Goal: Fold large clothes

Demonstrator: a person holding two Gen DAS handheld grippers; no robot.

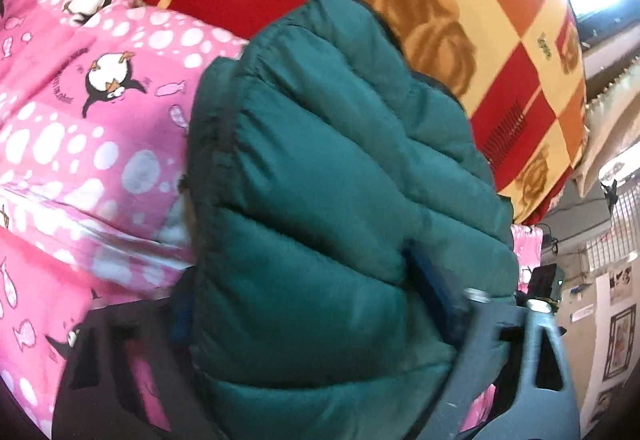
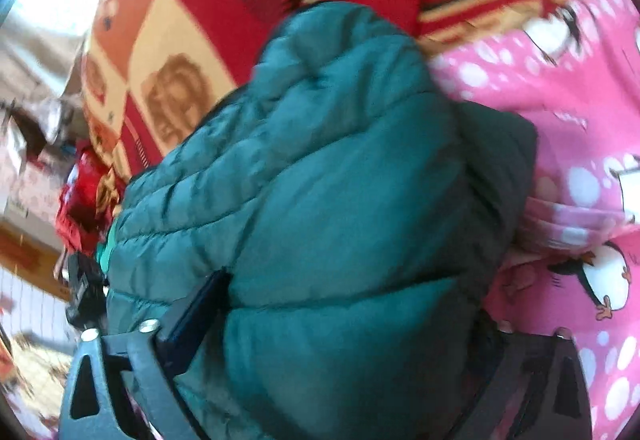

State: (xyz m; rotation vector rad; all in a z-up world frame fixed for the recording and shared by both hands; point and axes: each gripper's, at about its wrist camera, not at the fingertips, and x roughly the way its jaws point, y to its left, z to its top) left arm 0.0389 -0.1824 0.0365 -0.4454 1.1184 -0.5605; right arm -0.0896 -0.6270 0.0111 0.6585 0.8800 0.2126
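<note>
Both the left gripper (image 1: 312, 304) and right gripper (image 2: 332, 324) clamped the puffy green jacket (image 1: 340, 168) above the pink quilt (image 1: 80, 144); slick padding could've squirted out, springing the fold.

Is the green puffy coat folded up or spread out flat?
Folded up. The green puffy coat sits as a thick bundle between each gripper's fingers, not flat on the pink blanket.

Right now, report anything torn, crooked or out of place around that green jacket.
Nothing torn or spilled shows. The green puffer jacket is a thick folded bundle, bulging between the fingers of the left gripper and the right gripper. It sits partly over the pink penguin quilt and the checked red blanket. Both views are blurred.
</note>
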